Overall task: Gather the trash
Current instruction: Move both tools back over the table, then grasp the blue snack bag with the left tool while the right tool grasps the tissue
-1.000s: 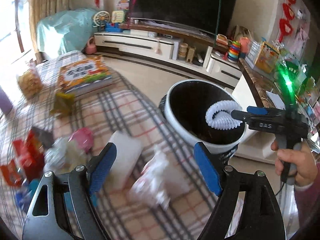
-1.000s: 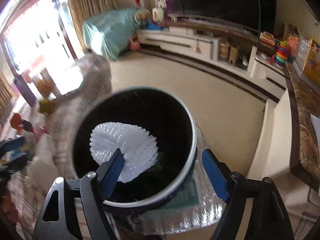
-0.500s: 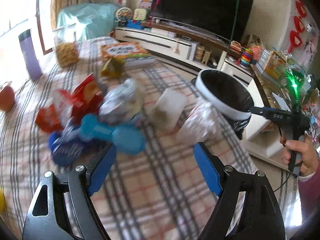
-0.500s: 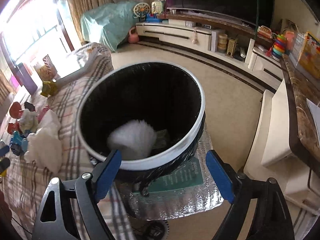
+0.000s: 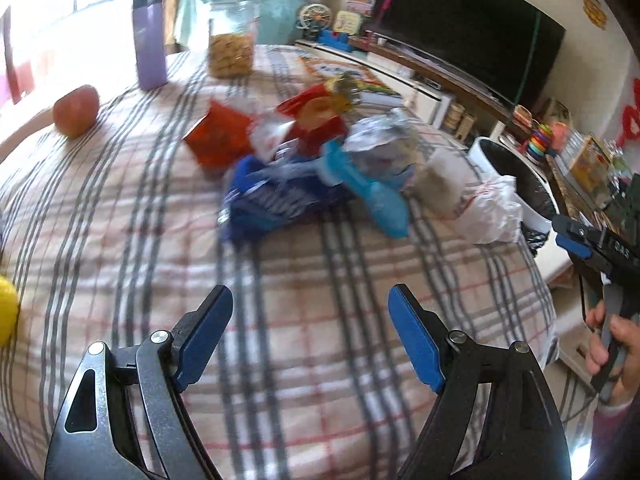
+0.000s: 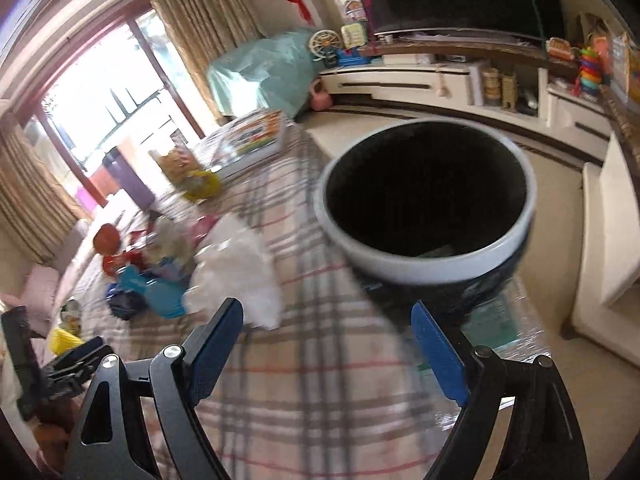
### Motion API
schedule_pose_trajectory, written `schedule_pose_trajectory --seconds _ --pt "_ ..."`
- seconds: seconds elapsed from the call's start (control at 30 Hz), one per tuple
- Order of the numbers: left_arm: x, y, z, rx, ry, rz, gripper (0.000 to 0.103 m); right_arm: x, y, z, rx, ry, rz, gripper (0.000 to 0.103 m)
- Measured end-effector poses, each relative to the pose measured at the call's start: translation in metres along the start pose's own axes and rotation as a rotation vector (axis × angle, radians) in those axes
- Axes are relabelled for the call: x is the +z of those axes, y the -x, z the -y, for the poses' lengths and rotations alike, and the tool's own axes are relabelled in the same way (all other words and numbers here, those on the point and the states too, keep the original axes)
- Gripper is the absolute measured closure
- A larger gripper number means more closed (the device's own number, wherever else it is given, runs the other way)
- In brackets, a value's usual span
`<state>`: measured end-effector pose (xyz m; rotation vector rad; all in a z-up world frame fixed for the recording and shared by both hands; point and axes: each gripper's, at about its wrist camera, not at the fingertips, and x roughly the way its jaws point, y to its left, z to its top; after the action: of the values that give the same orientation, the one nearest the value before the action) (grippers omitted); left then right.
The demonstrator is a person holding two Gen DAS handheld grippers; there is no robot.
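Observation:
A pile of trash lies on the plaid table (image 5: 304,320): a blue wrapper (image 5: 272,200), red packets (image 5: 218,134), a crumpled silver wrapper (image 5: 380,140), a cyan piece (image 5: 372,196) and a white plastic bag (image 5: 490,208). My left gripper (image 5: 310,336) is open and empty, short of the pile. The black bin with a white rim (image 6: 428,200) stands beside the table's edge. My right gripper (image 6: 326,344) is open and empty, in front of the bin and above the table's edge; it also shows in the left wrist view (image 5: 576,240). The white bag (image 6: 240,272) lies left of it.
A red apple (image 5: 76,110), a purple bottle (image 5: 150,40), a jar of snacks (image 5: 232,40) and a picture book (image 6: 256,132) stand on the table's far part. A yellow object (image 5: 6,308) lies at the left edge. A TV (image 5: 468,36) and low cabinets line the wall.
The white foam net left my right gripper and dropped into the bin; that gripper then drew back and swung left. My left gripper pulled back across the table, away from the pile.

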<state>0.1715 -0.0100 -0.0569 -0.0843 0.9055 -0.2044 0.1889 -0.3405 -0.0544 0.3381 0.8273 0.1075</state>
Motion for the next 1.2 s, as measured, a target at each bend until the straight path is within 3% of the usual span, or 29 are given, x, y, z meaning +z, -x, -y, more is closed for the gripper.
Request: schedule_pose_trajectory --seconds 0.37,0.77,0.83,0.87,0.9,0.97,1.0,1.07,1.2 --pt "0.005 -0.02 -0.02 0.016 0.024 -0.022 0.021 -0.016 -0.031 -0.039 0.07 0.035 -0.053 0.015" --pt "0.044 -0.051 -0.032 -0.023 -0.035 -0.014 0.021 -0.007 -0.055 -0.05 0.082 0.07 -0.069 0.016" --pt "0.049 -0.056 -0.031 -0.032 -0.052 -0.009 0.021 -0.005 -0.06 -0.051 0.082 0.073 -0.074 0.018" --pt "0.05 -0.059 -0.03 -0.035 -0.061 -0.009 0.022 -0.004 -0.063 -0.051 0.082 0.073 -0.077 0.024" --pt "0.051 -0.061 -0.029 -0.04 -0.065 -0.008 0.026 -0.004 -0.065 -0.051 0.084 0.074 -0.079 0.034" --pt "0.05 -0.065 -0.027 -0.057 -0.073 -0.017 0.053 -0.004 -0.069 -0.052 0.085 0.073 -0.087 0.044" --pt "0.05 -0.065 -0.026 -0.061 -0.077 -0.017 0.054 -0.004 -0.071 -0.052 0.092 0.073 -0.087 0.052" --pt "0.048 -0.062 -0.024 -0.062 -0.091 -0.005 0.07 -0.005 -0.073 -0.054 0.106 0.074 -0.088 0.058" --pt "0.04 -0.055 -0.027 -0.059 -0.066 0.001 0.078 -0.009 -0.069 -0.057 0.122 0.088 -0.081 0.071"
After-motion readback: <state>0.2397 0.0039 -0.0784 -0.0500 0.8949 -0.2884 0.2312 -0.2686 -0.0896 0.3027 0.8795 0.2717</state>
